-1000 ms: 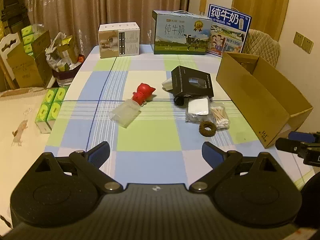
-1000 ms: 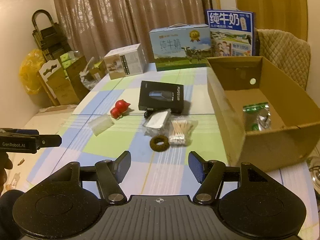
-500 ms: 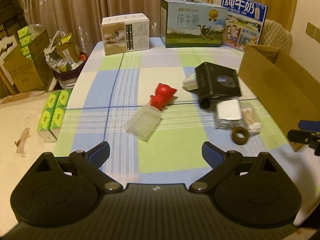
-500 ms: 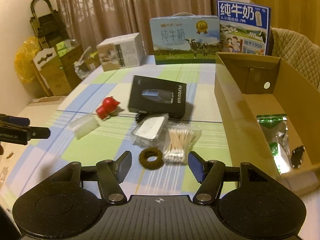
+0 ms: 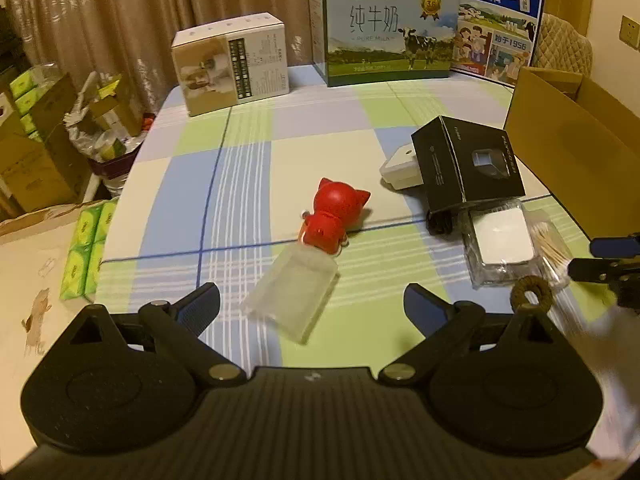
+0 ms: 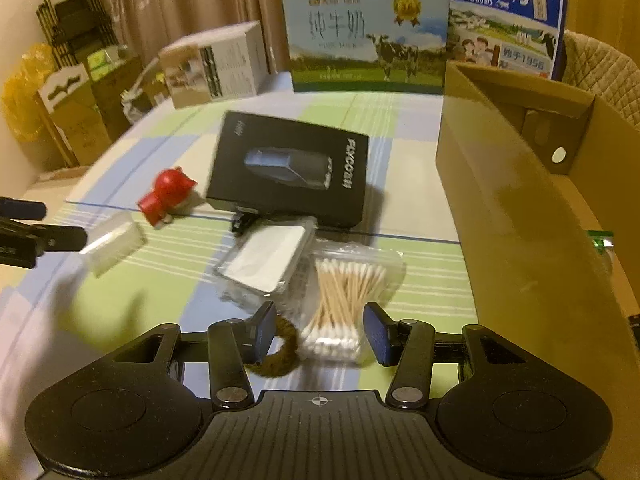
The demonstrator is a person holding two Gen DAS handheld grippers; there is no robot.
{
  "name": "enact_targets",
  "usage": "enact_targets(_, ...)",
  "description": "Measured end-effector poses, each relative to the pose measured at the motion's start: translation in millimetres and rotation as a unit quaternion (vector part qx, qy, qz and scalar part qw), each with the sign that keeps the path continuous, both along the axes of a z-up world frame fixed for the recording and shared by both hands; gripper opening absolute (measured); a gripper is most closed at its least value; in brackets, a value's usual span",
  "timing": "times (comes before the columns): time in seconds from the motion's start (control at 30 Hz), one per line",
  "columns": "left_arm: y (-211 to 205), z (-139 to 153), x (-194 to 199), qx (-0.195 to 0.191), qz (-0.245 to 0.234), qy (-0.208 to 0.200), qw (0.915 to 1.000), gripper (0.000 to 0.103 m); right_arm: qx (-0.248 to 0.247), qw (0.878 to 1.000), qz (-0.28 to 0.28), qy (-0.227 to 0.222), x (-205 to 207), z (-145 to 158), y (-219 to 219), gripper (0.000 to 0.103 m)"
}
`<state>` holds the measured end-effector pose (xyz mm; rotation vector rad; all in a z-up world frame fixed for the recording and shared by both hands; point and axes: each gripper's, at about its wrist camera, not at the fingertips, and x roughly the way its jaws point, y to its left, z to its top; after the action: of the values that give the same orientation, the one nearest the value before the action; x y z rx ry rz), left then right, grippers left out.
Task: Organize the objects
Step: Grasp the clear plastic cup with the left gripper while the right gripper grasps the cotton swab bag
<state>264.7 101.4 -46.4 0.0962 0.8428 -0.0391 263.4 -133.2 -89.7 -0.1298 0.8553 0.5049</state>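
My left gripper (image 5: 312,308) is open, its fingers either side of a frosted plastic case (image 5: 292,296) that lies next to a red cat figure (image 5: 334,216). My right gripper (image 6: 320,332) is open just above a bag of cotton swabs (image 6: 344,296), with a brown hair tie (image 6: 280,348) by its left finger. A black box (image 6: 292,168) and a clear-wrapped white pad (image 6: 266,260) lie behind. The open cardboard box (image 6: 520,200) stands to the right.
Two milk cartons (image 5: 384,28) and a white carton (image 5: 232,60) stand at the table's far edge. Green tissue packs (image 5: 86,248) and cluttered boxes (image 5: 36,152) sit off the table's left side. A green packet (image 6: 600,238) shows inside the cardboard box.
Both grippers have moved forward and down toward the table. The left one now frames the frosted case. The right one has closed in on the swab bag and narrowed its jaws somewhat.
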Motion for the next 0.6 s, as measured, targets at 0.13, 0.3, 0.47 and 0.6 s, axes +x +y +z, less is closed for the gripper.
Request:
enact_targets(0.13,8.2,-16.1,13.8,-0.014,-0.002,0.019,0.9997,0.096,-0.019,1.000,-0.007,0.007,14.3,-11.4,4.0,0.046)
enact_targets(0.3,10.3,-31.8,21.4,-0.012,-0.015,0.046,0.9987,0.096,-0.018,0.999,-0.012,0.024,28.3,-22.3,7.4,0.046)
enact_targets(0.47,16.2,-37.4,32.9,-0.006,-0.019,0.046,0.9988,0.096,-0.017,0.999,-0.028,0.041,34.5,-29.6,5.4,0.027)
enact_targets(0.6,22.0,-44.3,41.3,0.009,-0.023,0.051,0.9984,0.096,-0.017,0.998,-0.035,0.039,32.9,-25.1,5.0,0.021)
